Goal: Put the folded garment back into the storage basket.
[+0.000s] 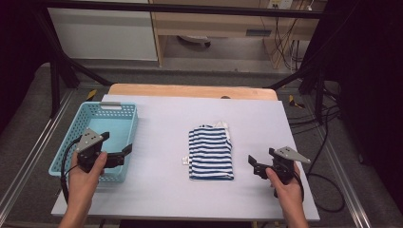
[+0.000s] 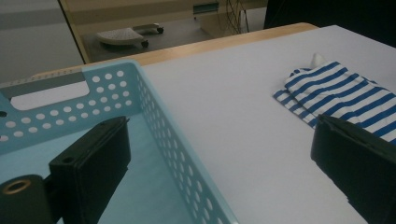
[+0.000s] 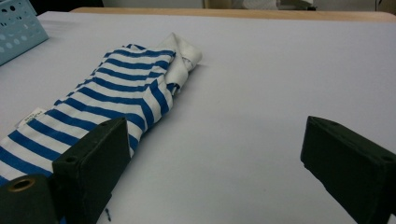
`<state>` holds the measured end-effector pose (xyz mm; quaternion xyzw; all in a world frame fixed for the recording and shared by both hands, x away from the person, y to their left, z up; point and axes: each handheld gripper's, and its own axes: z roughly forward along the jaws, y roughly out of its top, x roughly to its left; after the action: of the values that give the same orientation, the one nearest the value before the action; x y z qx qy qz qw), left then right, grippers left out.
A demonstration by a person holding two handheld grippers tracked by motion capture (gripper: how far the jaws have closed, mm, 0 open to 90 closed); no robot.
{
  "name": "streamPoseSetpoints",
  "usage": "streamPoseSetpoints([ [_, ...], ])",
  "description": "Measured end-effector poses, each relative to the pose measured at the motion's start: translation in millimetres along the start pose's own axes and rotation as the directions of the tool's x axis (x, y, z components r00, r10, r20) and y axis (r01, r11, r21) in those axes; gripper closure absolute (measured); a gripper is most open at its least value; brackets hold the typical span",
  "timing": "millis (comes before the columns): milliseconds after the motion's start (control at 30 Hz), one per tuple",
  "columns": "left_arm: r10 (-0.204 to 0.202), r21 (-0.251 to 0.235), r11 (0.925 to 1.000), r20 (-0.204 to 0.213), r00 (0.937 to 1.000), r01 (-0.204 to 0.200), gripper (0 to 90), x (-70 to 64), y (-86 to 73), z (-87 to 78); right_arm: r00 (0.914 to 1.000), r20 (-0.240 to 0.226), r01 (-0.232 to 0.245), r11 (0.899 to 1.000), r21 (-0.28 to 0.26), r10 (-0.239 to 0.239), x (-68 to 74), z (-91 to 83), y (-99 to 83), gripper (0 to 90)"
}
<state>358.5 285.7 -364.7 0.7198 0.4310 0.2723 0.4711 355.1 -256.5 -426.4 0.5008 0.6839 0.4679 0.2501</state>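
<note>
Striped cloth (image 1: 211, 152), blue and white, lies folded near the middle of the white table (image 1: 256, 123). A plain white part sticks out at its far end, and a small white label (image 3: 31, 117) shows at one edge; the printing on it is too small to read. At the table's left side stands a light blue perforated basket (image 1: 124, 113) with a handle slot in its far wall. The left gripper (image 1: 117, 147) hangs over the basket's near right corner, jaws spread wide and holding nothing; in the left gripper view one jaw is over the basket and the other over the table. The right gripper (image 1: 253, 166) hovers just right of the cloth, jaws likewise parted and empty.
</note>
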Motion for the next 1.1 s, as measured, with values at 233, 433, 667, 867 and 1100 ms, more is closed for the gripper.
streamPoseSetpoints([
  [233,-0.01,0.006,0.9999,0.005,0.9999,0.009,4.6,3.6,-3.4,1.0,0.9999,0.003,-0.012,0.999,0.047,0.012,3.4,3.1,3.1,10.9],
  [433,-0.005,0.012,0.9999,0.009,0.9999,0.004,4.7,2.9,-4.7,1.7,0.9999,-0.009,-0.006,0.997,0.074,0.007,6.7,2.5,6.2,11.8],
  [667,-0.006,0.01,0.9999,0.007,1.0,0.006,4.7,3.3,-4.7,0.9,0.9985,-0.052,-0.006,0.992,0.127,0.013,15.5,3.0,10.0,12.3],
  [867,0.0,0.012,0.9999,0.006,1.0,0.0,4.7,2.4,-5.1,1.2,0.9978,-0.066,0.011,0.988,0.153,-0.001,25.5,5.7,12.1,12.2],
  [1100,0.004,0.018,0.9998,0.011,0.9999,-0.004,4.8,0.4,-5.9,2.7,0.9962,-0.076,0.056,0.983,0.174,-0.043,43.3,10.2,16.8,11.4],
])
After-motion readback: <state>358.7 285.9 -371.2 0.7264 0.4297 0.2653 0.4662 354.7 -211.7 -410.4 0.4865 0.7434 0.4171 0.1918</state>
